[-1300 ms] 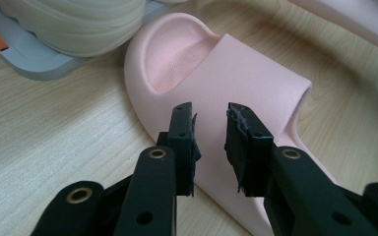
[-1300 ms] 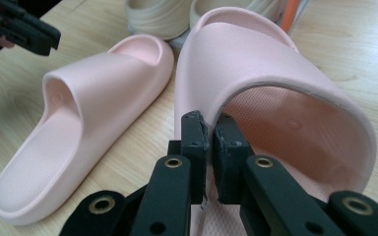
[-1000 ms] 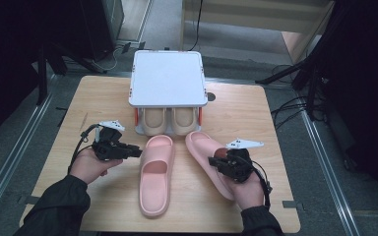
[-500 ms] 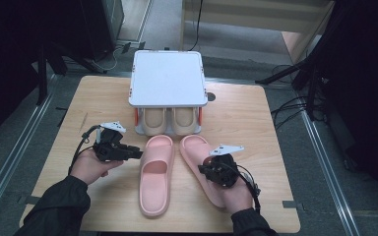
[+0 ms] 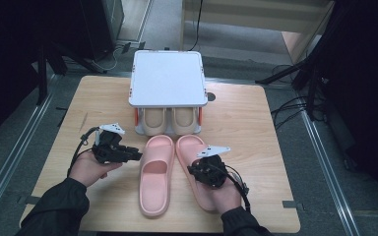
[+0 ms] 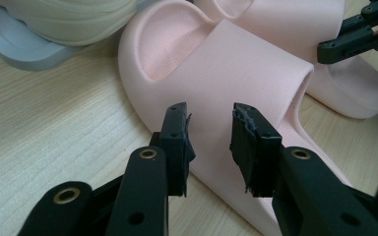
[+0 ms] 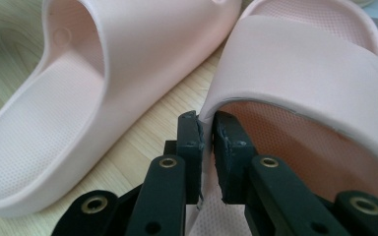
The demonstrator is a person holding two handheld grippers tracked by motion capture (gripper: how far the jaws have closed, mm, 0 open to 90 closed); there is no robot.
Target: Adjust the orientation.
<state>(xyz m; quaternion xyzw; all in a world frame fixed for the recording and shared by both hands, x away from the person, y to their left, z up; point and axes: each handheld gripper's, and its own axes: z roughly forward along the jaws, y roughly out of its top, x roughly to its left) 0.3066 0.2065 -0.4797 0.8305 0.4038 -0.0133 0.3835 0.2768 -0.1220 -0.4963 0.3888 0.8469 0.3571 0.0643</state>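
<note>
Both grippers are black all over. The left gripper (image 5: 139,156) wears a pale grey three-cornered plate on top, and so does the right gripper (image 5: 191,170). Black cables loop away from each body. Up close, the jaw links carry brass-ringed holes, and the dark pads (image 6: 248,142) look chipped and ragged along their edges. Dark sleeves (image 5: 59,206) cover both forearms.

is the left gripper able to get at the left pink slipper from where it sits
Probably yes. The left gripper sits right beside the left pink slipper, jaws apart and aimed at its strap with nothing between them. The right gripper is busy pinching the right pink slipper, off to the side.
</note>
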